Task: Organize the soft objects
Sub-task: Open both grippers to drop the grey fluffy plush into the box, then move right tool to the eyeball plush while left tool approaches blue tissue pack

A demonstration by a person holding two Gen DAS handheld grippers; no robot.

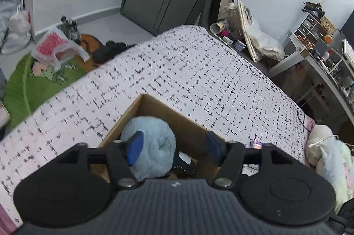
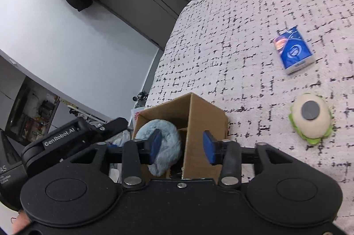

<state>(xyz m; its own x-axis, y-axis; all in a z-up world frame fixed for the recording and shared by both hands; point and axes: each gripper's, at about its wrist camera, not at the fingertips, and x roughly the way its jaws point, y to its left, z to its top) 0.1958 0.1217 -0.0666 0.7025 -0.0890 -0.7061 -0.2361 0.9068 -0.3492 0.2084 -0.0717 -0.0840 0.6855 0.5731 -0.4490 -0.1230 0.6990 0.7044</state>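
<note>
Patterned bedspread [image 2: 254, 20] carries our cardboard box [image 2: 199, 124].
Both our grippers, left [image 1: 174, 147] and right [image 2: 182, 147], hover open above it; the blue fluffy plush [image 1: 152, 146] inside lies curled, axis unclear.

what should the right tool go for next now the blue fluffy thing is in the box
Probably swing the right tool toward the burger plush. The fluffy blue plush already sits in the cardboard box, both tools look open and empty, and the burger plush lies loose on the bedspread, the nearest soft item outside the box.
</note>
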